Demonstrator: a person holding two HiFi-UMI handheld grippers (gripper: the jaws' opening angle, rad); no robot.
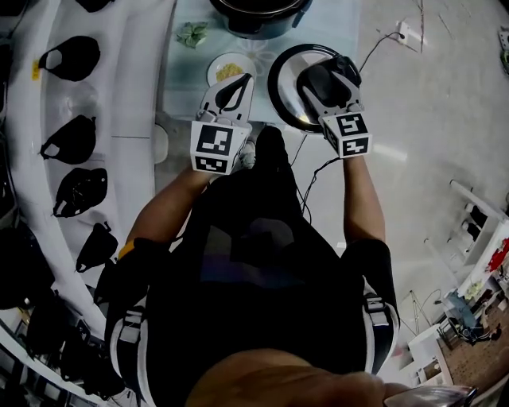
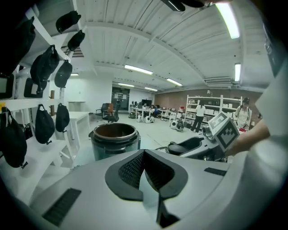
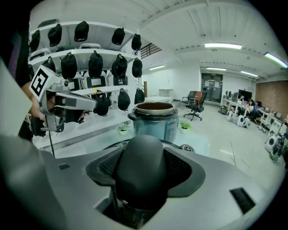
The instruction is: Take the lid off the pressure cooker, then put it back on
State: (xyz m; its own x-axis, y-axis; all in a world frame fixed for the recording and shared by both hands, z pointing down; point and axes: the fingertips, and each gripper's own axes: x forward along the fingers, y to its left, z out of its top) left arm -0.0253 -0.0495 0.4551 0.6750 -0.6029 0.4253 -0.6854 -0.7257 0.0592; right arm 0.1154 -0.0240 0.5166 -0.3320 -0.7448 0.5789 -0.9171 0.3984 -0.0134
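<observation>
The table is pale and shiny. At its far side stands the cooker, open at the top, with a dark pot inside. The round lid is off the cooker and sits nearer the person, over the table's near edge. I cannot tell if it rests on the table. The right gripper has its fingers clamped on the lid's black handle. The left gripper is just beside the lid, with its fingers pressed together and nothing between them. A small plate lies past the left gripper.
</observation>
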